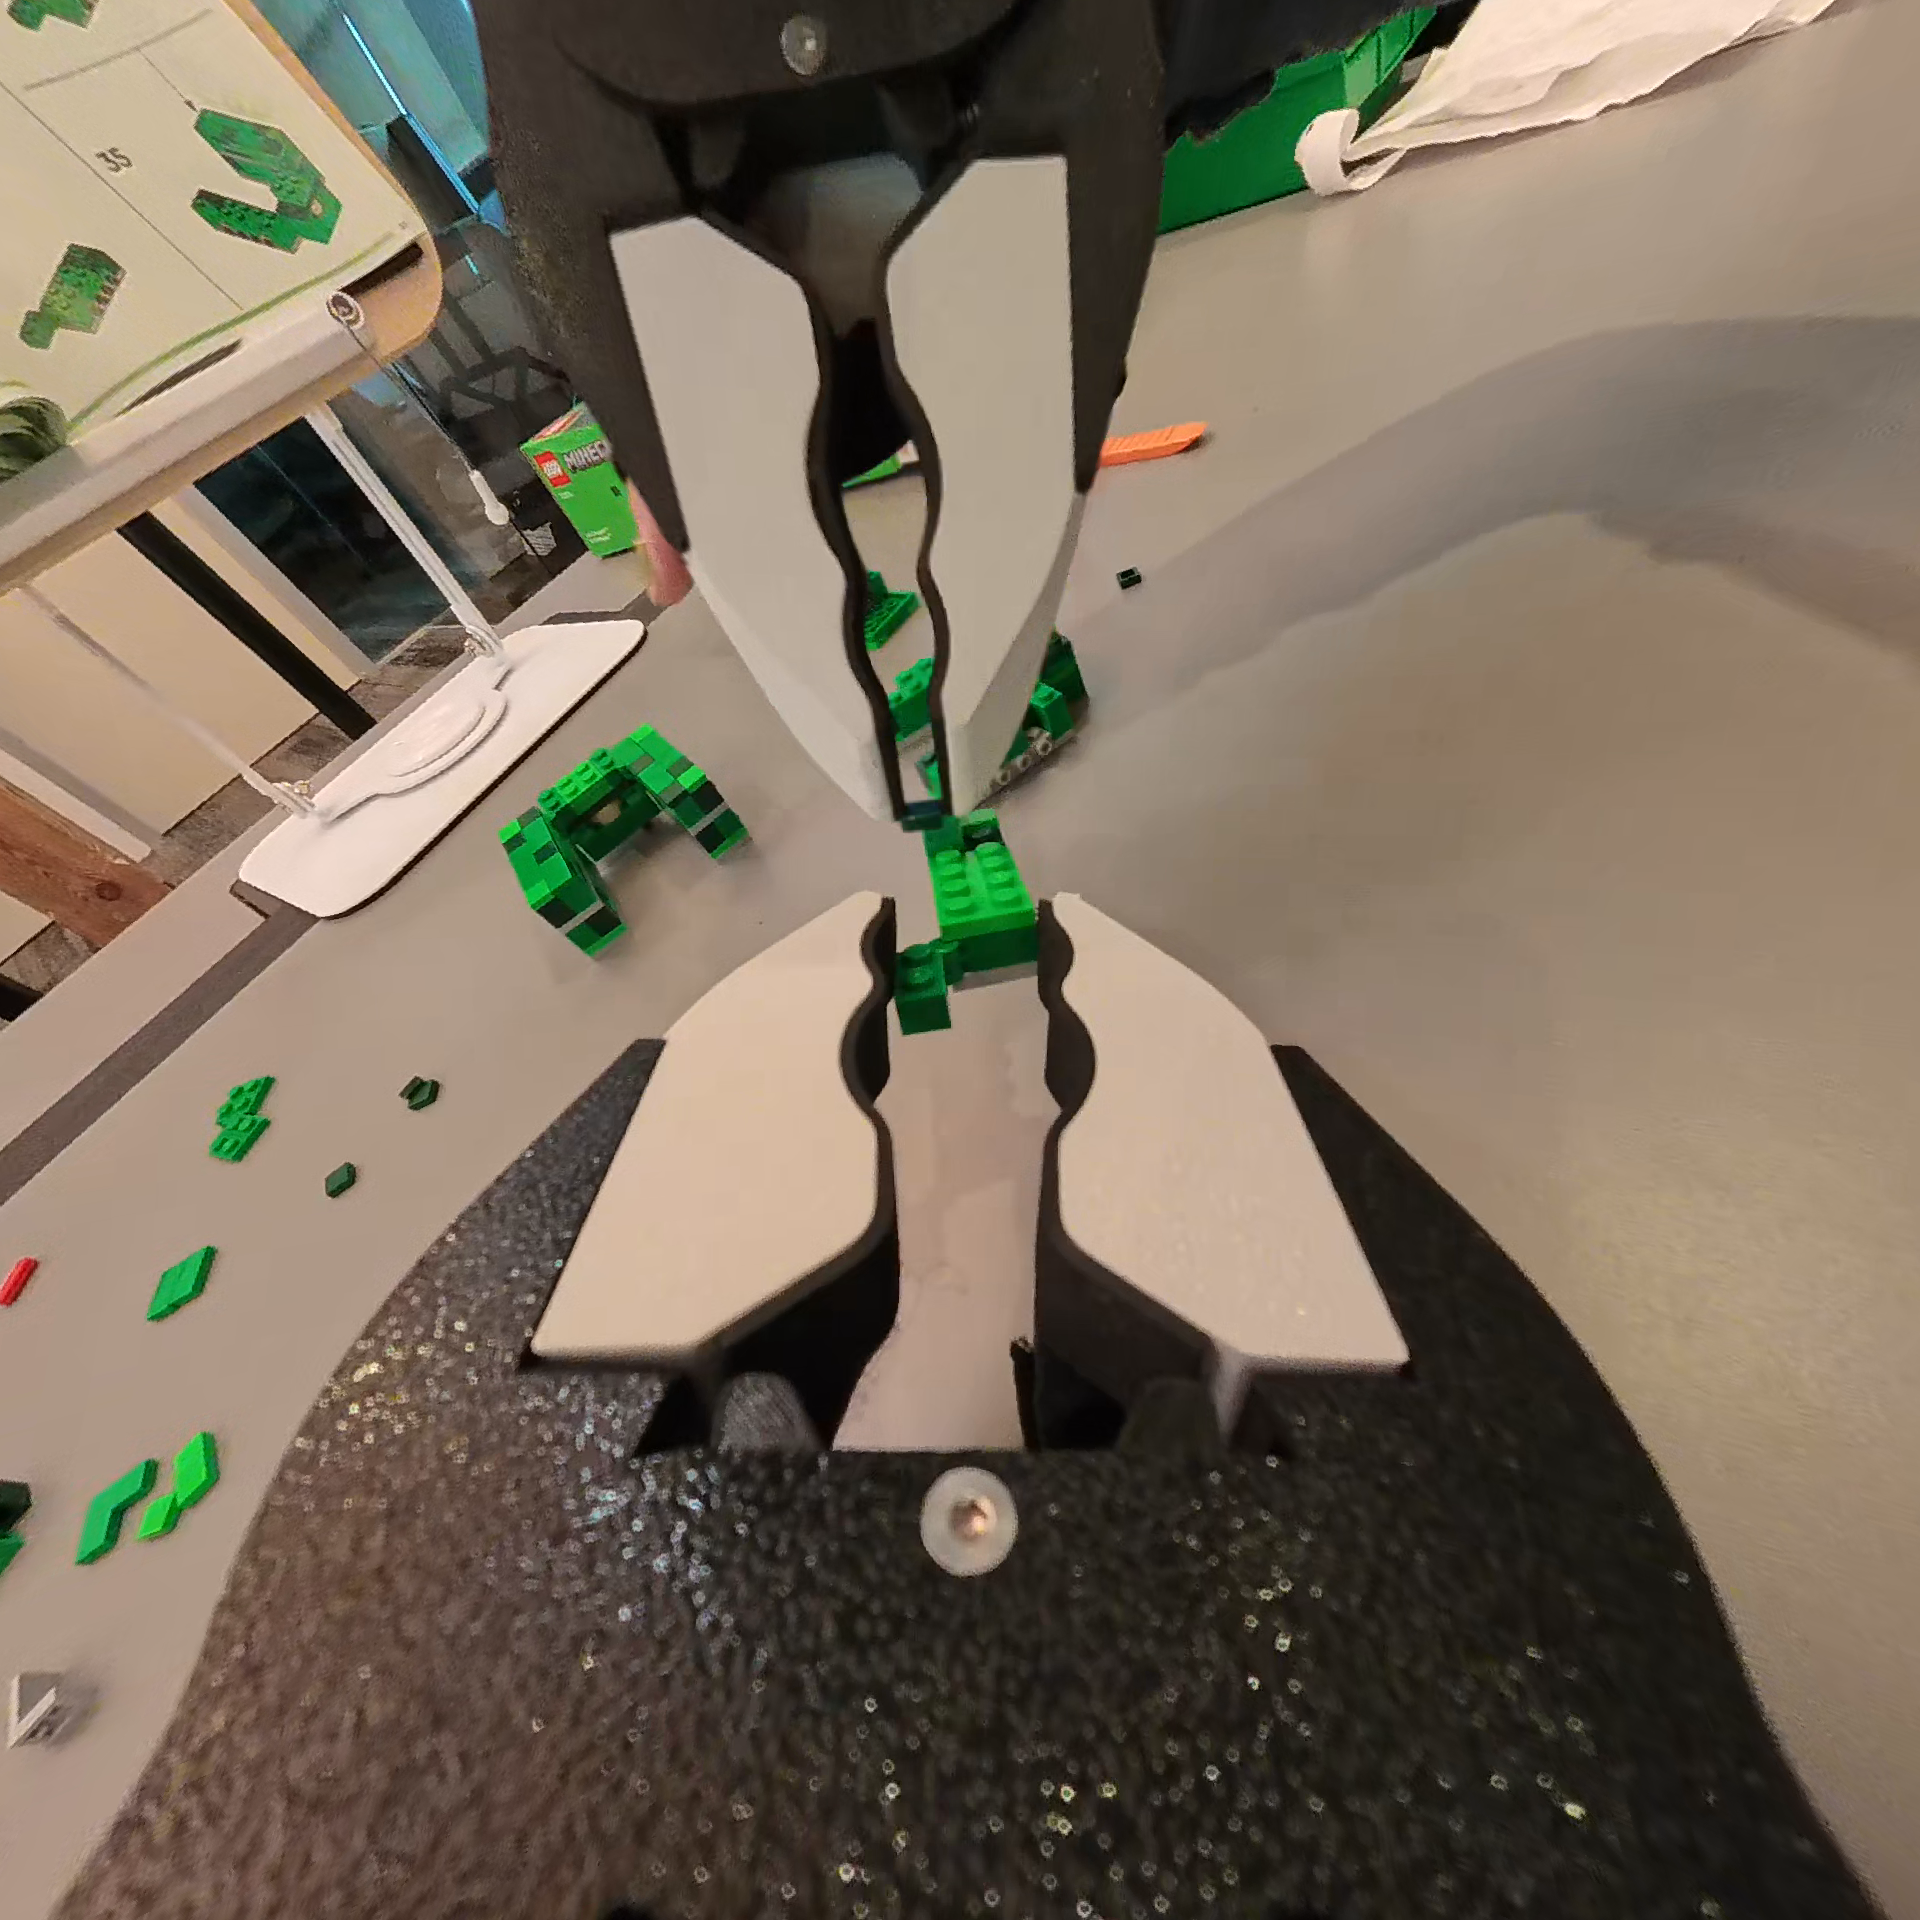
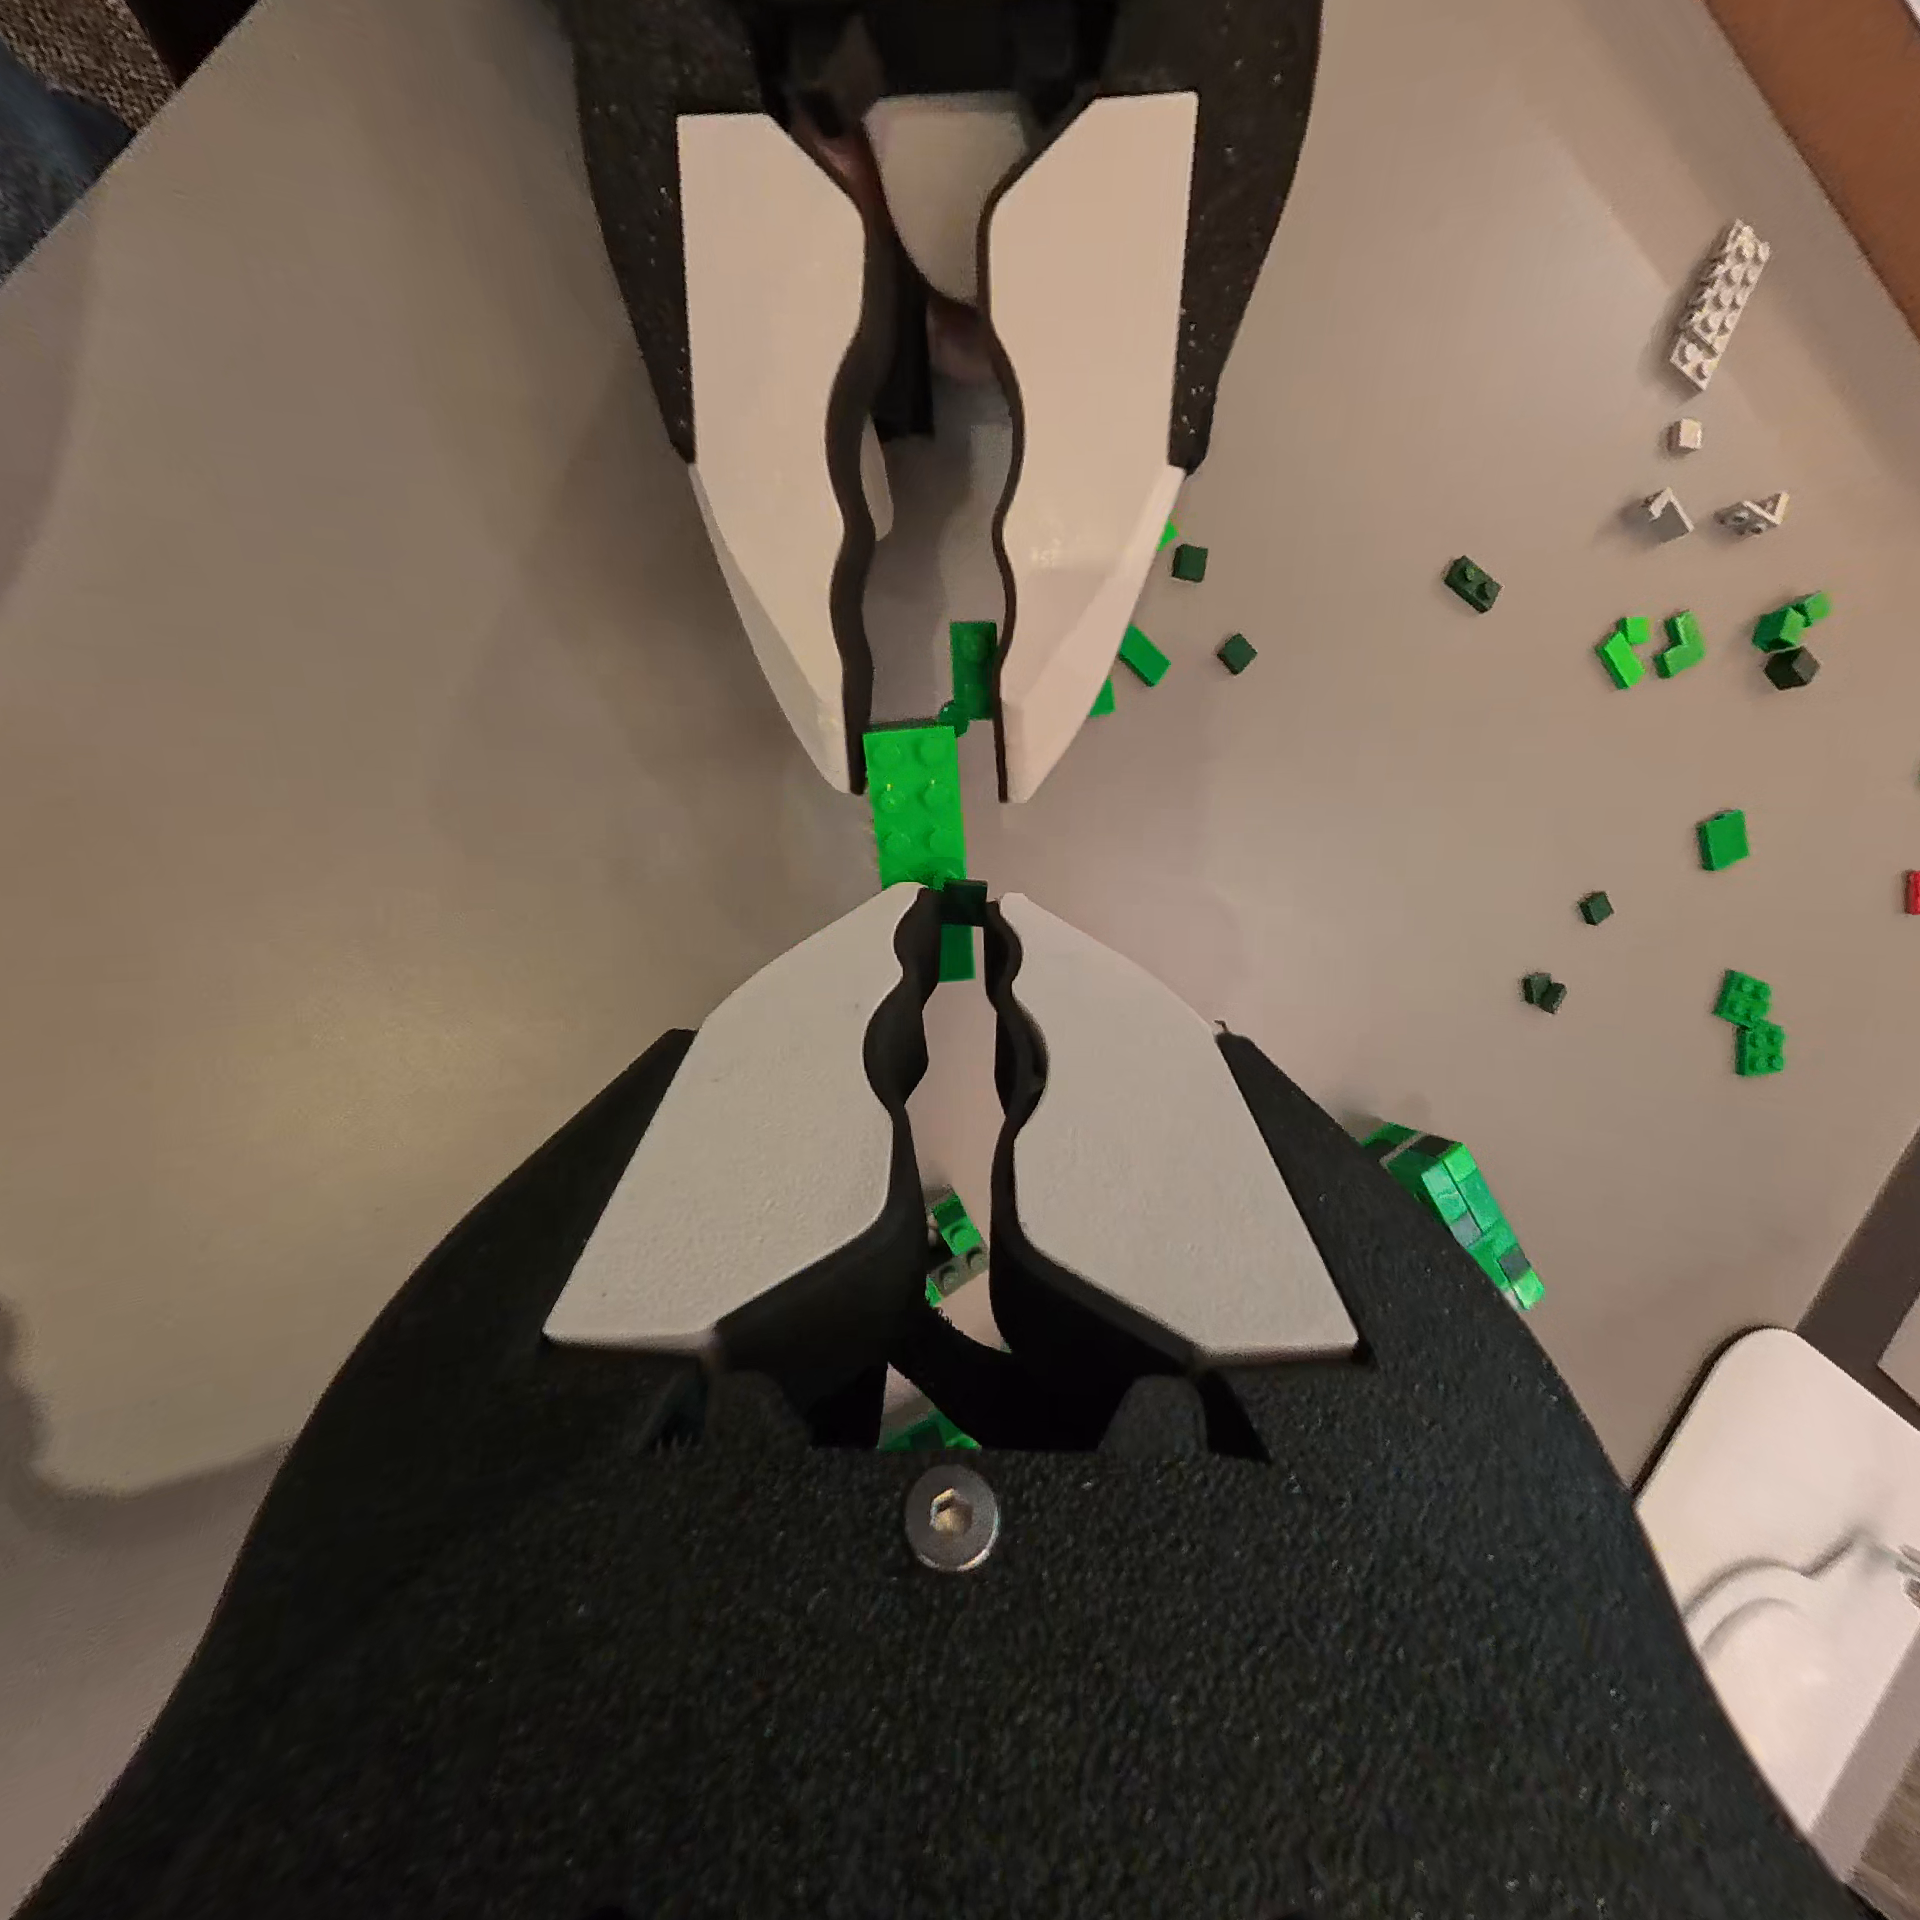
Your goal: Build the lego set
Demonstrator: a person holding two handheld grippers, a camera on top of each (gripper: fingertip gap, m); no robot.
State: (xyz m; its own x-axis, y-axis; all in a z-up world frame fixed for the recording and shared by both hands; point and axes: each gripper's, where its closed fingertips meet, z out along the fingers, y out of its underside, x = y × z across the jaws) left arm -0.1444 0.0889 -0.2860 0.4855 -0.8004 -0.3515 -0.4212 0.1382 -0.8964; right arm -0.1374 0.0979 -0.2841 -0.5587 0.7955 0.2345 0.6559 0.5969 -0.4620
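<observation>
We have the left gripper [image 1: 964,940] part-closed, its fingers clamped on the sides of a small bright green lego assembly [image 1: 982,899] held above the grey table [image 1: 1455,935]; a darker green brick [image 1: 925,982] hangs off the assembly's near-left corner. Facing it, the right gripper [image 1: 923,816] is nearly closed, its tips pinching a tiny dark green piece [image 1: 921,819] right at the assembly's far edge; whether that piece is touching the studs we can't quite tell. In the right wrist view, the right gripper [image 2: 964,902] shows the same dark green piece [image 2: 964,902] at its tips, with the assembly's studded green plate [image 2: 920,805] reaching from there into the left gripper [image 2: 930,764] opposite. Left of the grippers a larger green built section [image 1: 623,831] sits on the table, with loose green tiles and plates [image 1: 182,1283] scattered nearer the left edge. Further back are the white stand base [image 1: 447,769], the open instruction booklet [image 1: 187,177], an orange brick separator [image 1: 1153,442] and a green lego box [image 1: 577,478].
</observation>
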